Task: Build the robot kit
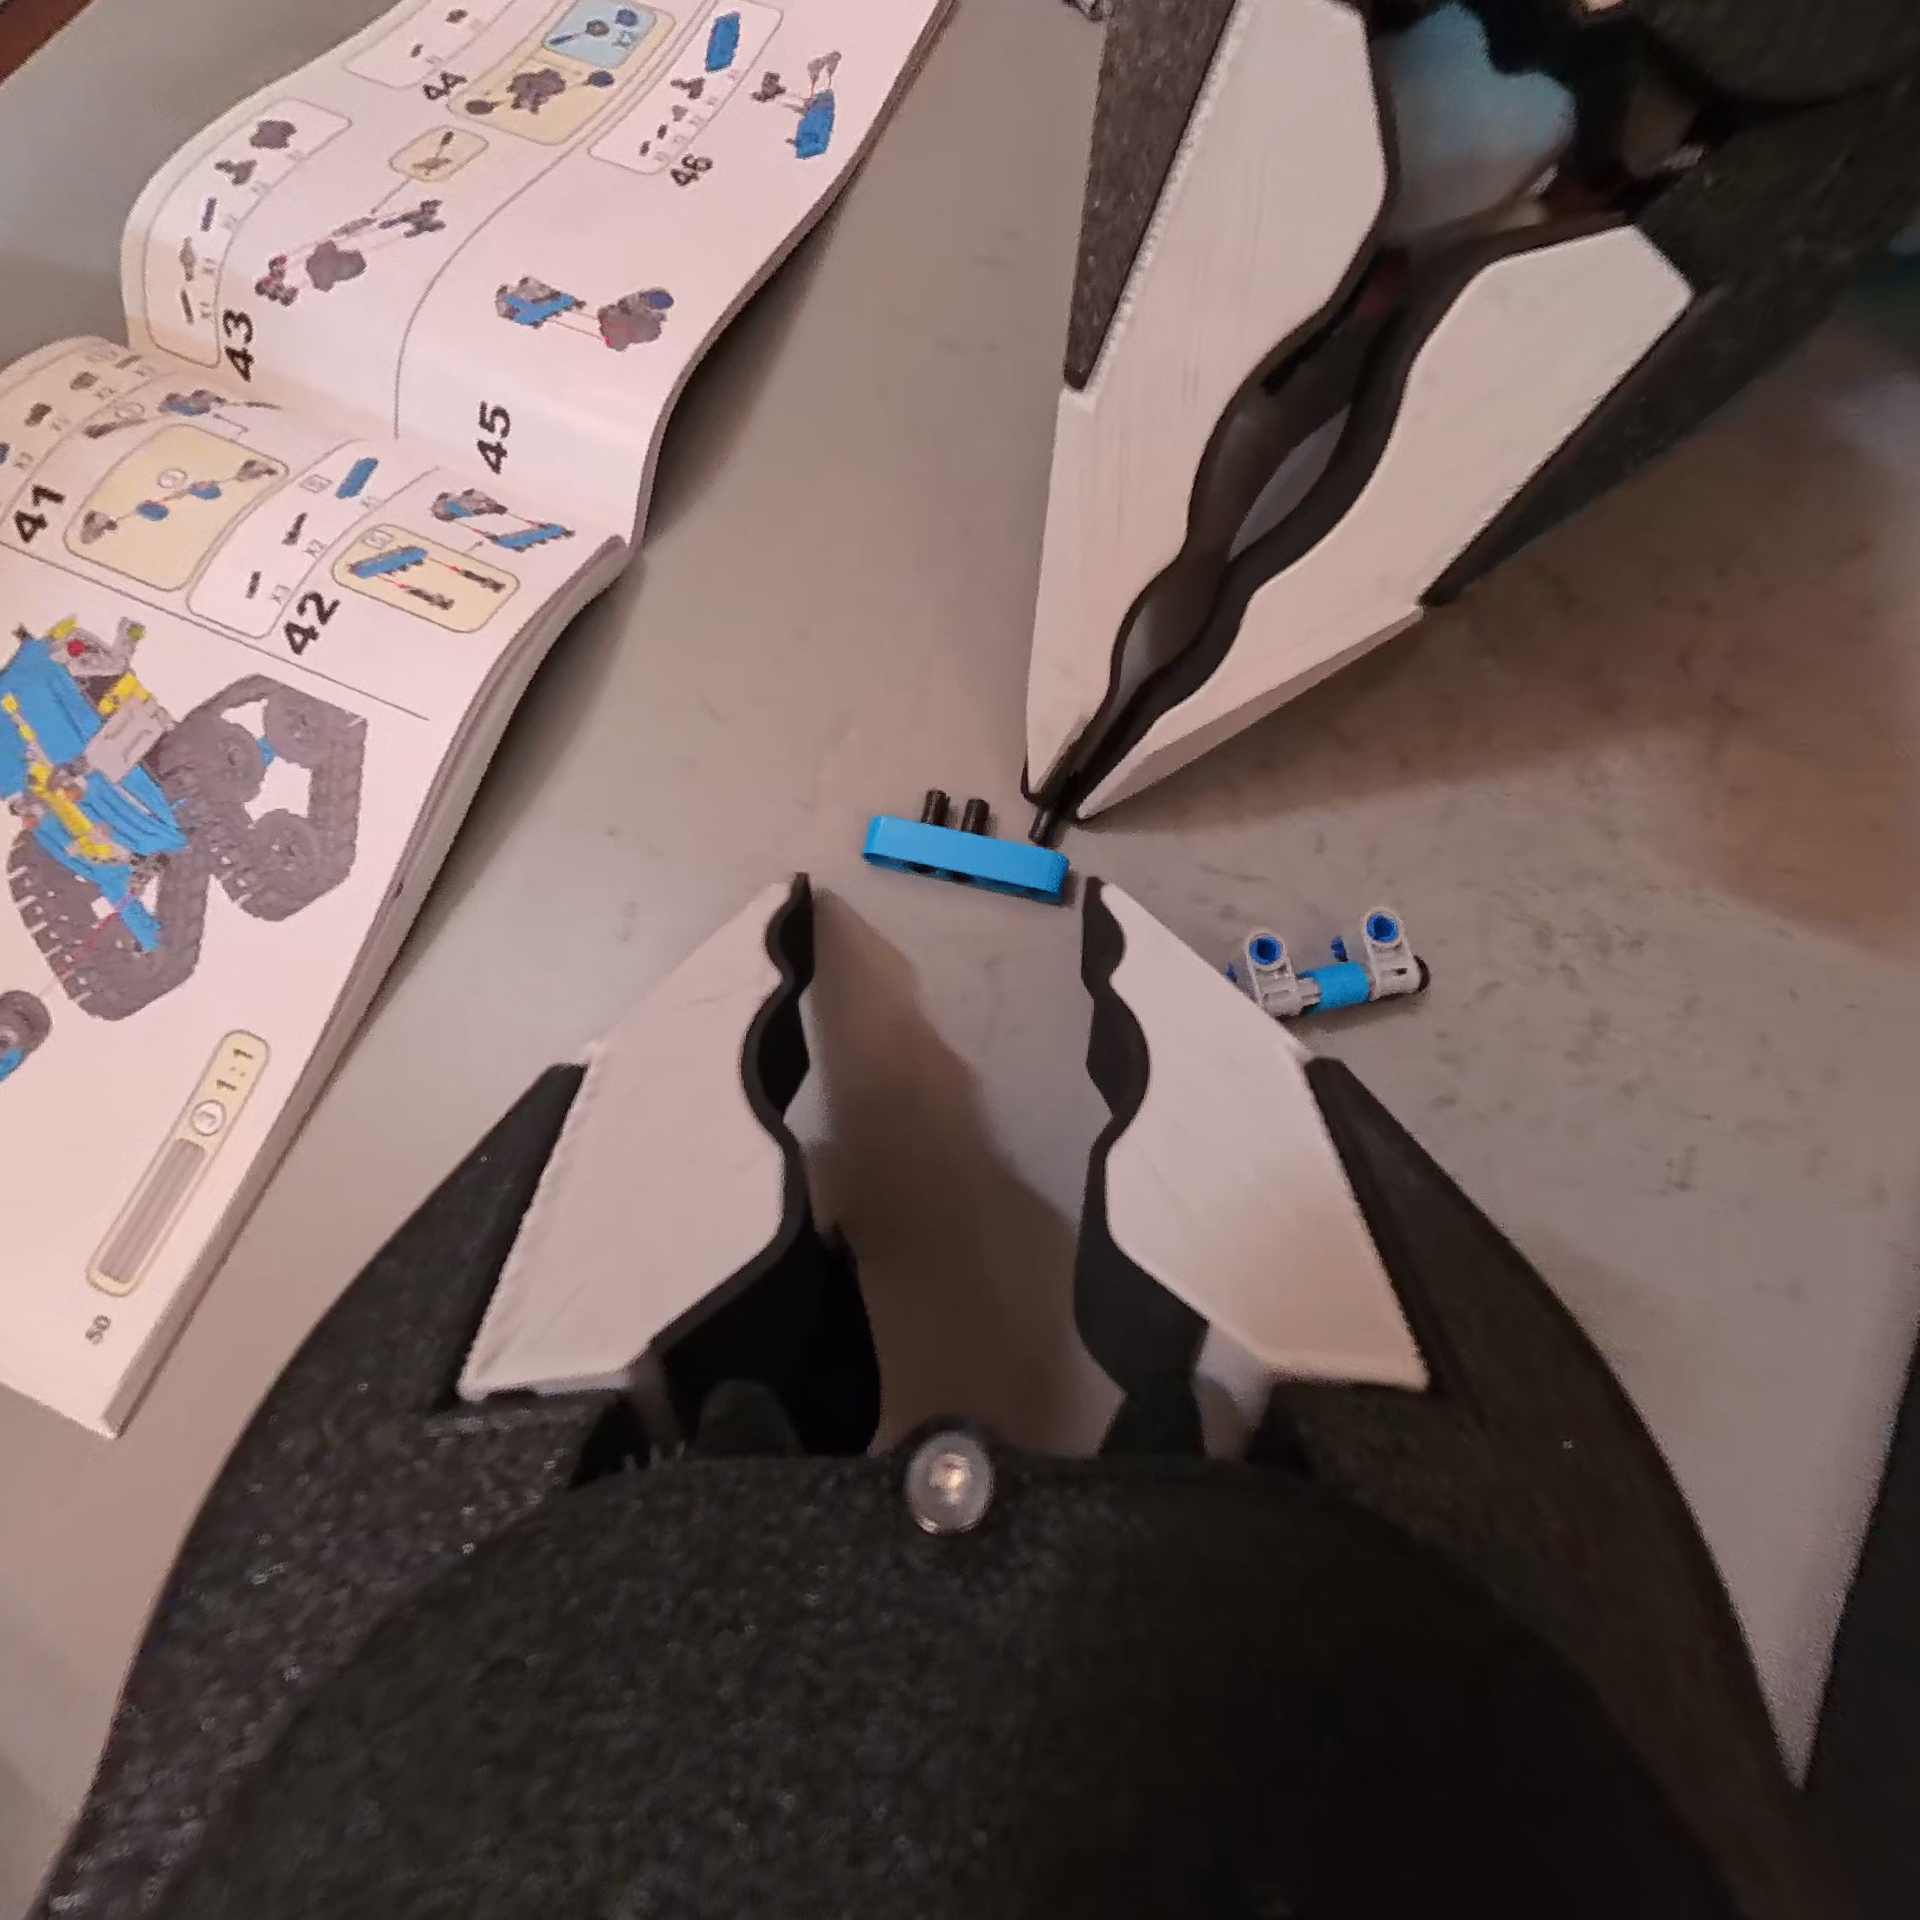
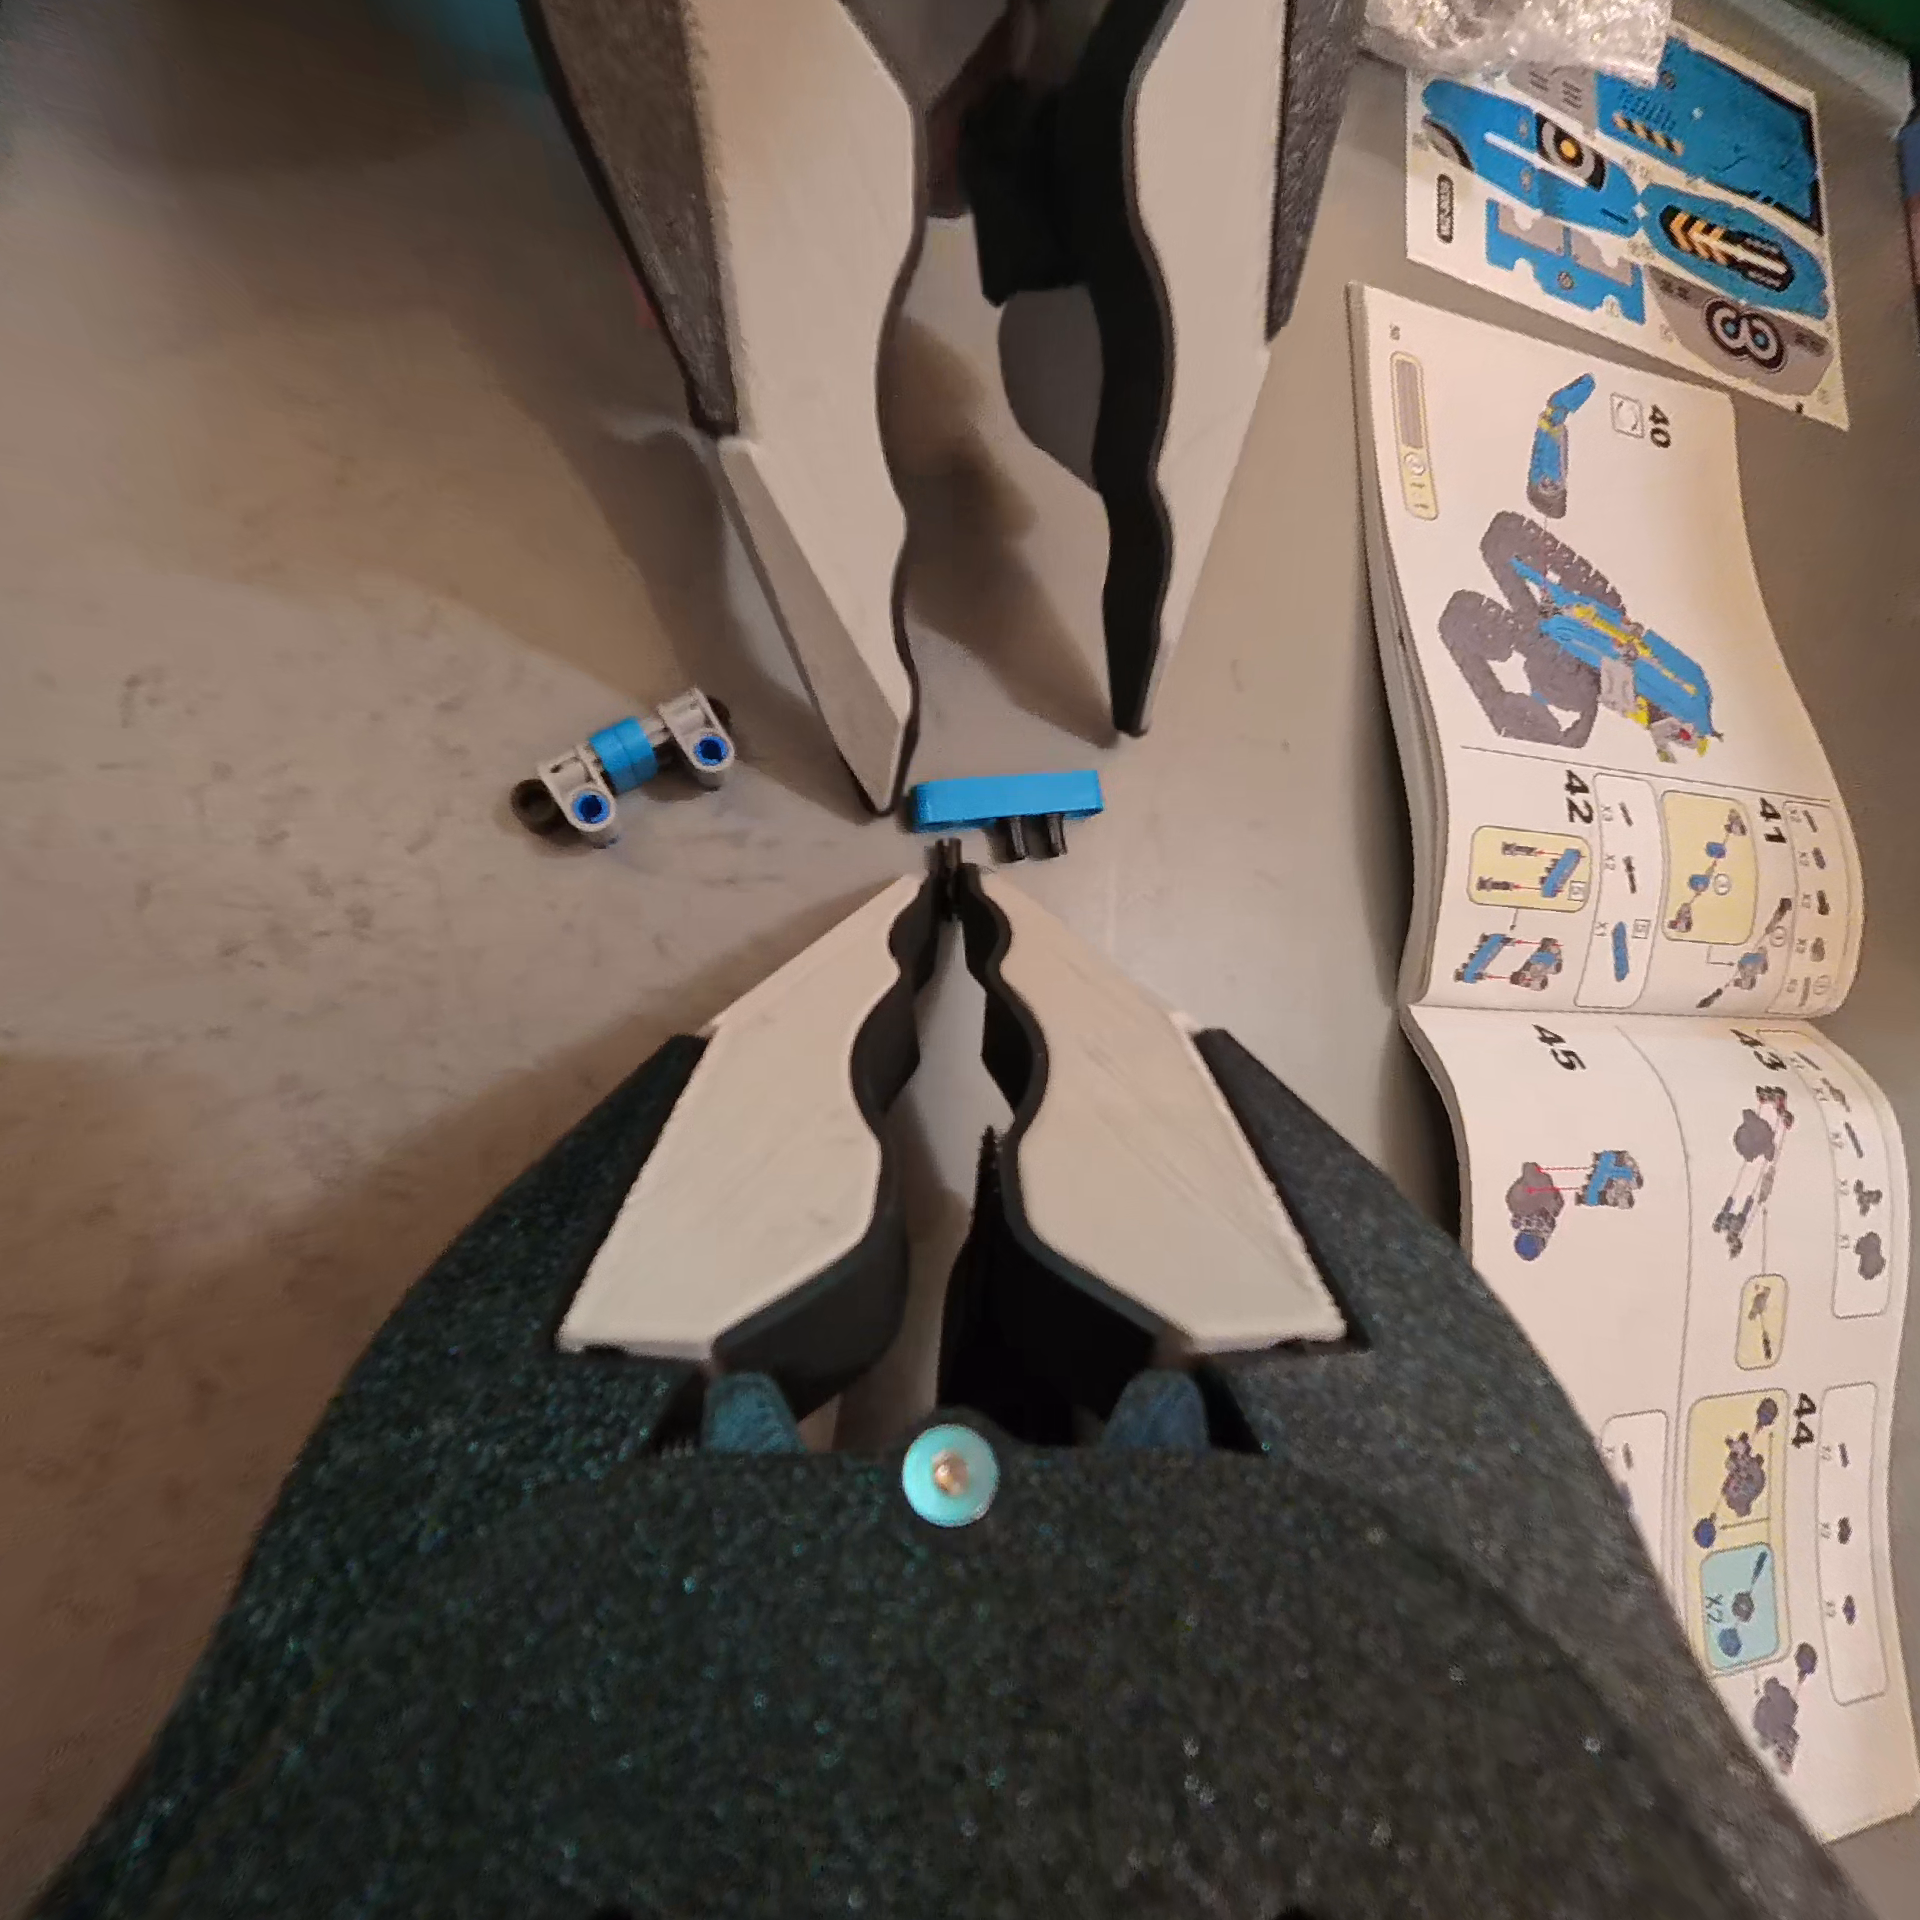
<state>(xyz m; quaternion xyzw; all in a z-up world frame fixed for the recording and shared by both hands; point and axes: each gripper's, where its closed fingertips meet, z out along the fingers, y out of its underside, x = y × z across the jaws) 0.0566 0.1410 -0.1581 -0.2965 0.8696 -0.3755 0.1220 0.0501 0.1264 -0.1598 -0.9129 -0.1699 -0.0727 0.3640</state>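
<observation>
Left wrist view, centre of frame: blue beam (image 1: pixel 966 857) lying flat on the grey table (image 1: pixel 831 520), two black pins (image 1: pixel 956 808) seated in its holes, one end hole empty on the right.
Left gripper (image 1: pixel 943 899): fingers spread wide, holding nothing, tips just short of the beam on either side.
Right gripper (image 1: pixel 1051 805), entering from upper right: fingers pinched on a third black pin (image 1: pixel 1039 824), its end near the beam's empty hole but apart from it.
Right of centre: small grey and blue connector assembly (image 1: pixel 1330 971), untouched.
Upper left: open instruction booklet (image 1: pixel 364 520).
Right wrist view, upper right: sticker sheet (image 2: pixel 1621 197), crumpled clear bag (image 2: pixel 1507 26) above it.
Status, judged: two pins in, third not yet seated.
</observation>
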